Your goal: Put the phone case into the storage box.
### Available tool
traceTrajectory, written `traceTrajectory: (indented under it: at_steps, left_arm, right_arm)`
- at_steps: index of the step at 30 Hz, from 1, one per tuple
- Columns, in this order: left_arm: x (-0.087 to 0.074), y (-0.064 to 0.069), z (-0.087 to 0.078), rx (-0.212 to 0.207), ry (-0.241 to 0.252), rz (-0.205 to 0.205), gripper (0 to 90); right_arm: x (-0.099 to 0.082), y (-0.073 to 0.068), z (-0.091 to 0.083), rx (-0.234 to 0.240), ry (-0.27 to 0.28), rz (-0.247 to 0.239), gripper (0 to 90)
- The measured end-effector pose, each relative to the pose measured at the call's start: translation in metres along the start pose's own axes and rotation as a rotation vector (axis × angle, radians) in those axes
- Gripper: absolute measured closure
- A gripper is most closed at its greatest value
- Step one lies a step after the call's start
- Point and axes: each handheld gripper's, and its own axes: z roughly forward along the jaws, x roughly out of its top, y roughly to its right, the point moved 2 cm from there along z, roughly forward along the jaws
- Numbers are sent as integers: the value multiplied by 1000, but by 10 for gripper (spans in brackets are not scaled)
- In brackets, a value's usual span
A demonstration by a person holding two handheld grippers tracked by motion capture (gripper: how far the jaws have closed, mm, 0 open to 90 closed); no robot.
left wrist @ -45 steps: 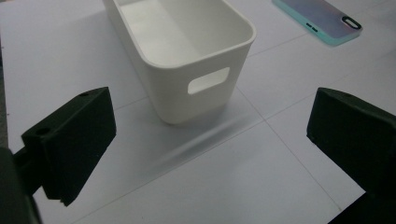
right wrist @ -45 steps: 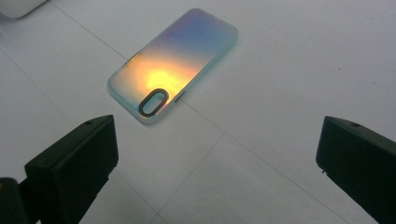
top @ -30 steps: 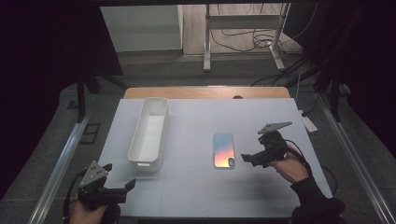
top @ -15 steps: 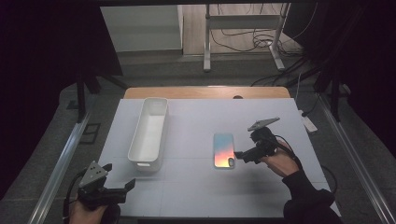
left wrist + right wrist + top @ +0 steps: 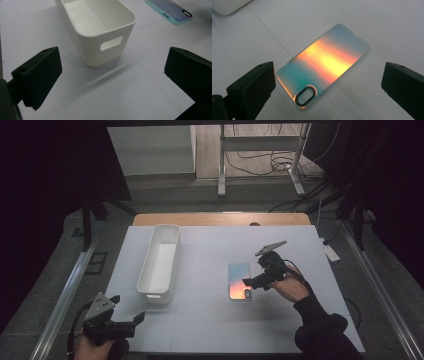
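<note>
Early stage: phone case [image 5: 239, 280] lay flat, ungrasped, right gripper [image 5: 248, 285] spread wide around its end. Left gripper [image 5: 131, 320] idle, jaws apart. Bin [image 5: 160, 261] empty.

The high view looks forward and down from above the person's side onto the whole tabletop [image 5: 210, 320], far enough back to take in the floor beyond. The left gripper view rides low near the tabletop's near left corner, looking between its jaws at the white bin [image 5: 100, 30] close ahead. The right gripper view hangs close over the phone case [image 5: 322, 65]; its upper left corner probably shows that same bin, cropped. All three views share the case.
</note>
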Motion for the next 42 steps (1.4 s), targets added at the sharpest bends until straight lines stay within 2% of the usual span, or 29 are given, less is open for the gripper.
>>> traceTrajectory:
  at_steps: [7,13,17,30,35,42]
  left_arm:
    - [0,0,0,-1,-1,-1,17]
    - [0,0,0,-1,-2,0,17]
    - [0,0,0,-1,-1,1,17]
    - [0,0,0,-7,0,-3,17]
    - [0,-1,0,-8,1,-5,17]
    - [0,-1,0,-8,1,-6,17]
  right_arm:
    - [5,1,10,-20,-12,-3,0]
    - [12,0,17,-42,-24,-33,0]
    - [17,-2,24,-39,-34,-26,0]
    - [32,-7,41,-28,-82,-55,0]
    - [33,-7,46,-52,-100,-55,130]
    - [33,-3,48,-23,-114,-56,473]
